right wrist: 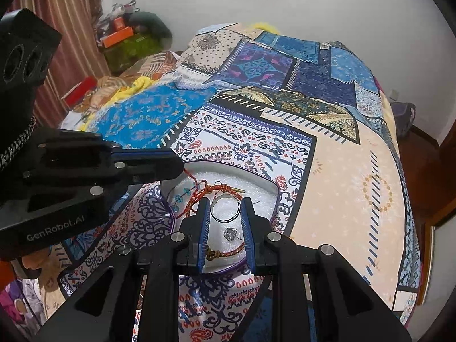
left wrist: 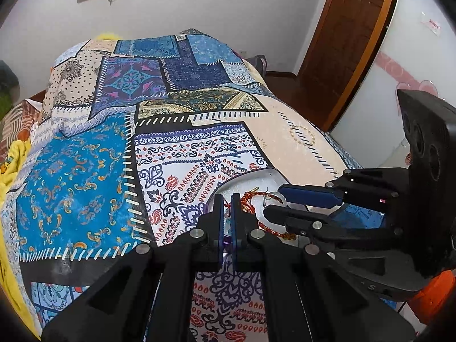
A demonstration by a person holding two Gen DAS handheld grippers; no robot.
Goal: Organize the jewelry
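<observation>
A shallow white tray (right wrist: 256,183) lies on the patterned bedspread and also shows in the left wrist view (left wrist: 268,175). In it lie a red braided cord bracelet (right wrist: 225,189), a clear bangle (right wrist: 225,209), a small silver piece (right wrist: 232,234) and a teal bead strand (right wrist: 182,193). My right gripper (right wrist: 225,209) is open, its fingers on either side of the bangle. My left gripper (left wrist: 227,199) is shut on a red cord (left wrist: 248,199) at the tray's near left rim. It also shows in the right wrist view (right wrist: 179,165), with the cord trailing from its tip.
The patchwork bedspread (left wrist: 85,171) covers the whole bed. Yellow bedding (right wrist: 139,84) and clutter lie at the bed's left side. A brown door (left wrist: 350,42) stands to the right of the bed.
</observation>
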